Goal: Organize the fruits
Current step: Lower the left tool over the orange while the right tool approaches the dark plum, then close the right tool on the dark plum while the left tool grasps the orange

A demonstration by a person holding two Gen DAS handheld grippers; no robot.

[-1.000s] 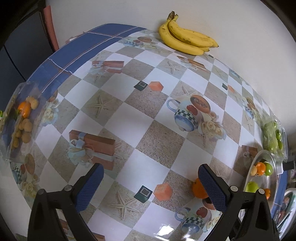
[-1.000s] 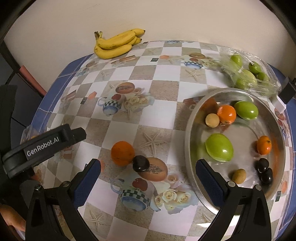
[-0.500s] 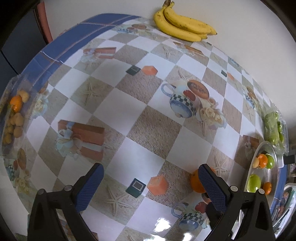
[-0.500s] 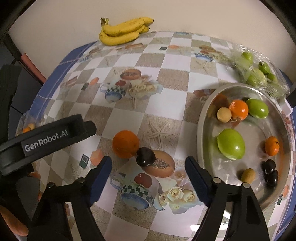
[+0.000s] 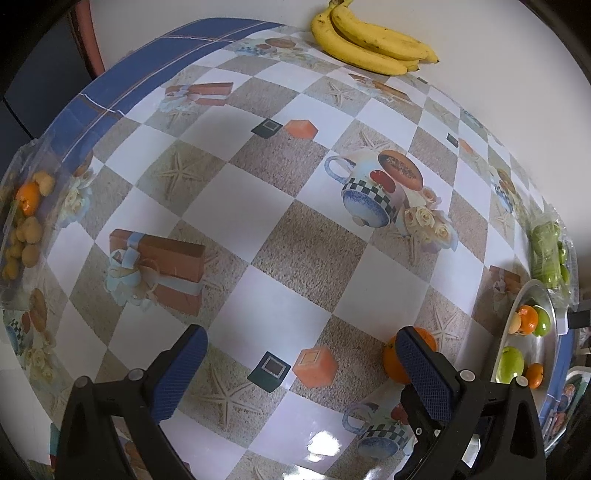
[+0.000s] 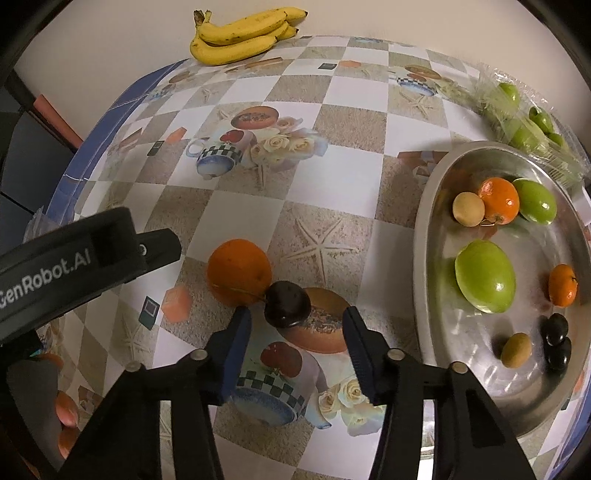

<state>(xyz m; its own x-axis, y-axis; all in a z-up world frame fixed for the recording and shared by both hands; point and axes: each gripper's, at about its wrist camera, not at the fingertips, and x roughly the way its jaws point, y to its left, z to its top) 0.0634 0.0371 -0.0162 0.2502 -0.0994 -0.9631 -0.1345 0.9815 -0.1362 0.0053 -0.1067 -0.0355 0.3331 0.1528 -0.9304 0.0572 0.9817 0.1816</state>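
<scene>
A dark plum [image 6: 287, 304] lies on the patterned tablecloth, touching an orange [image 6: 239, 272] on its left. My right gripper [image 6: 295, 338] is open, its jaws narrowed, with the plum just ahead of the fingertips. A steel tray [image 6: 430, 206] at the right holds green fruits, small oranges, dark plums and tan fruits. My left gripper [image 5: 297, 363] is open and empty above the cloth; the orange [image 5: 391, 360] peeks out beside its right finger, and the tray [image 5: 552, 321] sits at the far right.
A banana bunch [image 6: 240, 35] [image 5: 373, 48] lies at the far edge by the wall. A plastic bag of green fruit [image 6: 524, 114] lies behind the tray. A clear pack of small fruits [image 5: 24, 225] sits at the left table edge.
My right gripper has moved down and forward toward the plum and its jaws have narrowed. My left gripper has shifted forward; the orange now shows closer to its right finger.
</scene>
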